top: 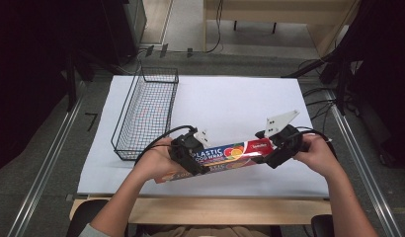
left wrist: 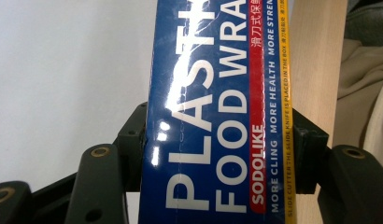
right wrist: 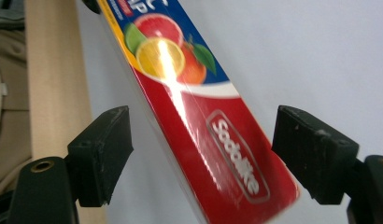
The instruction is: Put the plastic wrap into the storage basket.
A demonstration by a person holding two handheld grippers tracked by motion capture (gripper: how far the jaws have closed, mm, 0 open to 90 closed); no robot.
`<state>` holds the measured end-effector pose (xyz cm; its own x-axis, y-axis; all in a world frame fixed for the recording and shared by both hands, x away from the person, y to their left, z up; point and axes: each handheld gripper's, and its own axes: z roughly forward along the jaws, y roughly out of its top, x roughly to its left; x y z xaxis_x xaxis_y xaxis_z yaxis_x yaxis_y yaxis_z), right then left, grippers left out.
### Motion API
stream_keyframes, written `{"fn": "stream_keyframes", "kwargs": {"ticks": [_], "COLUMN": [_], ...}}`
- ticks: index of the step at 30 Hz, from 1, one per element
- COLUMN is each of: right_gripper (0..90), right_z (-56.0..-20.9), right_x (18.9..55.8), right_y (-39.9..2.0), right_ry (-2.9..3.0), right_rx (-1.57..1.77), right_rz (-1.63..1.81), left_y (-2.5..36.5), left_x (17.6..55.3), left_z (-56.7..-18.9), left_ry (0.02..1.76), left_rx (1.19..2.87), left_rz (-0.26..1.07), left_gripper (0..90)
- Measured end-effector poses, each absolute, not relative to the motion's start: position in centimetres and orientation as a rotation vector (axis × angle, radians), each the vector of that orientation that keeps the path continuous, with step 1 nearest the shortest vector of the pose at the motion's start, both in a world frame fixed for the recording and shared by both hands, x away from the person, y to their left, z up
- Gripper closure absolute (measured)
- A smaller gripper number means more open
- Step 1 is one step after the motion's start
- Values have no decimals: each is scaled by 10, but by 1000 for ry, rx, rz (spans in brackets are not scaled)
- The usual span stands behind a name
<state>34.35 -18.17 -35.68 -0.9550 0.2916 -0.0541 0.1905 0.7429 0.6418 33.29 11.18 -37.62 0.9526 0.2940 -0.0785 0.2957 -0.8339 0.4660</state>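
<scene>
The plastic food wrap box (top: 230, 154) is held just above the white worktop (top: 240, 103) near its 6 o'clock edge, lying roughly from 8 to 2 o'clock. The left gripper (top: 190, 153) has its jaws clenched on the box's blue end, while the right gripper (top: 282, 145) has its jaws released, standing apart on either side of the red end without touching it. A wire basket (top: 146, 111) sits at about 10 o'clock from the box, well apart.

The plastic food wrap box (left wrist: 217, 116) shows deep blue with bold white lettering, a red stripe and a yellow edge band; its far end turns red, printed with orange, grapefruit and green leaves. Black grippers, black wire basket (top: 146, 111), white table sheet (top: 240, 98), pale wood edge.
</scene>
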Motion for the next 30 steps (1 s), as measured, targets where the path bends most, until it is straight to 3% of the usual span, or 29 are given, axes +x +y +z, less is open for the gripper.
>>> {"fn": "stream_keyframes", "kwargs": {"ticks": [15,30], "right_gripper": [207,197], "right_z": [-368,-393], "right_x": [352,358], "right_y": [-221,-215], "right_ry": [2630,2617], "right_rx": [569,622], "right_rz": [1070,1021], "left_y": [124,142], "left_x": [336,337], "left_z": [-356,-334], "left_ry": [565,699], "left_rx": [2526,2476], "left_rz": [-3,82], "left_gripper": [401,400]}}
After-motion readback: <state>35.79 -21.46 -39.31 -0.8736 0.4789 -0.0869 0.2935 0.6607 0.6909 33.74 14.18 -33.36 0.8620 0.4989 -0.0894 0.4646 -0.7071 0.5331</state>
